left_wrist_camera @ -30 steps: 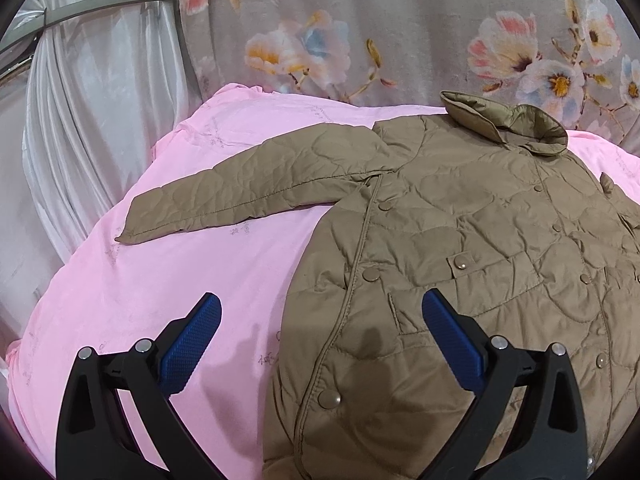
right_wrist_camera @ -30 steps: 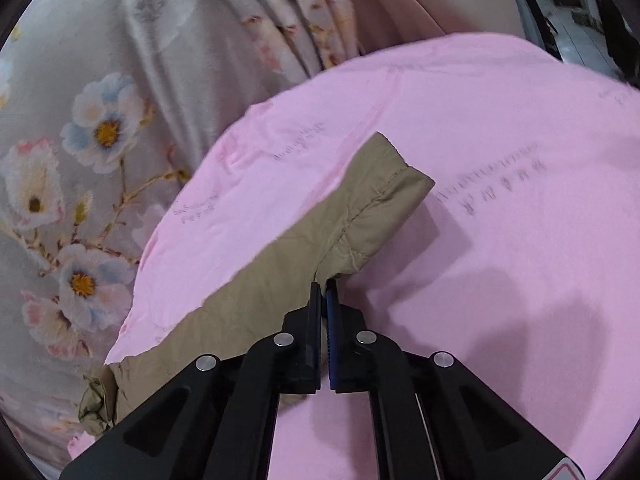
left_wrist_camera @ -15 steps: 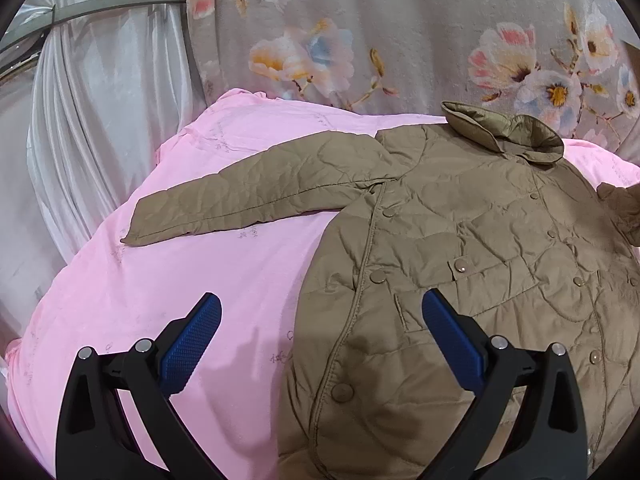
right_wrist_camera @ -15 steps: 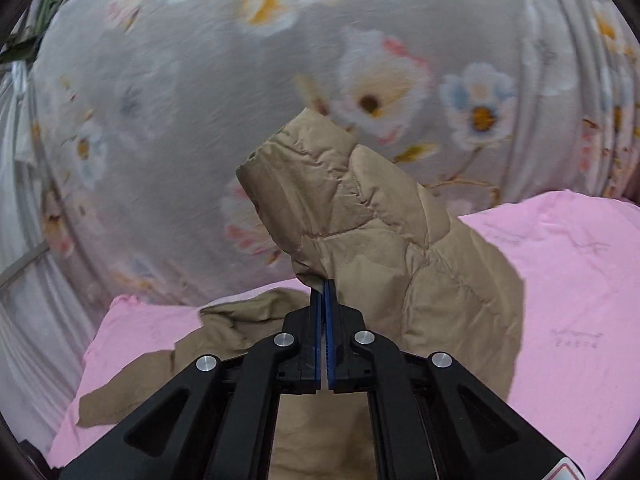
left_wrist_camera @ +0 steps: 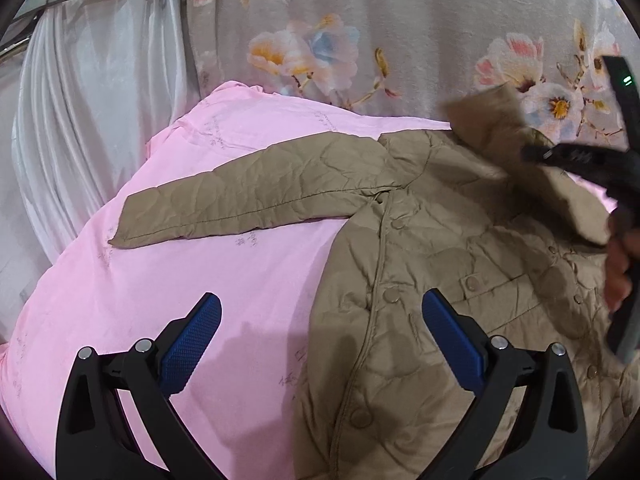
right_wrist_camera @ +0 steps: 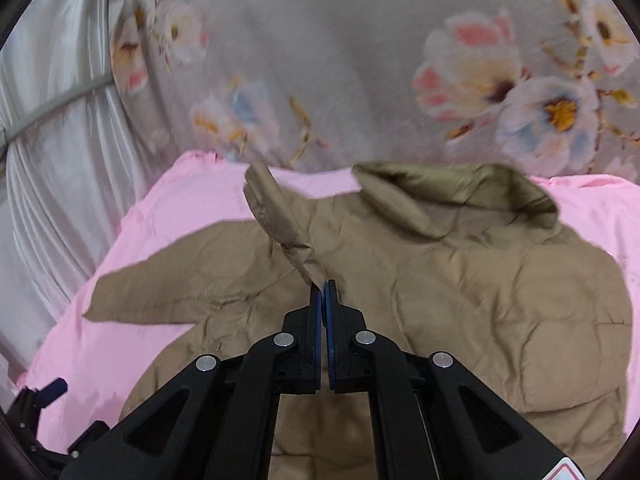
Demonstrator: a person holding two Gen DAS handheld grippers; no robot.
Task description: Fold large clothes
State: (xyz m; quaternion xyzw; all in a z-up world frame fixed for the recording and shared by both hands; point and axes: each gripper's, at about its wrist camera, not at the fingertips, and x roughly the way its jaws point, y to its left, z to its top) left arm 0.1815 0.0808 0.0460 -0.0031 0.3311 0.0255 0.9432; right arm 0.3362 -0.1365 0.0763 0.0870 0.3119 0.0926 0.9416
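A brown quilted jacket [left_wrist_camera: 440,280] lies front-up on the pink bed sheet [left_wrist_camera: 180,280], its left sleeve [left_wrist_camera: 248,204] stretched out to the left. My left gripper [left_wrist_camera: 320,300] hovers open over the jacket's left edge with nothing between its blue pads. My right gripper [right_wrist_camera: 323,286] pinches the right sleeve [right_wrist_camera: 280,216] at its fingertips and holds it lifted over the jacket's chest [right_wrist_camera: 460,300]. Its jaws are opening, and the fabric is still between them. In the left wrist view the right gripper [left_wrist_camera: 530,155] is a blur with the raised sleeve [left_wrist_camera: 500,128] in front of the collar.
A grey floral curtain [left_wrist_camera: 400,40] hangs behind the bed and a white satin drape [left_wrist_camera: 80,100] stands at the left. A person's hand [left_wrist_camera: 618,276] on the right gripper's handle shows at the right edge. The sheet's left edge drops off near the drape.
My right gripper has swung the right sleeve from the bed's far side up and across over the jacket's chest, rolling as it went. The left gripper has shifted only slightly and stays open.
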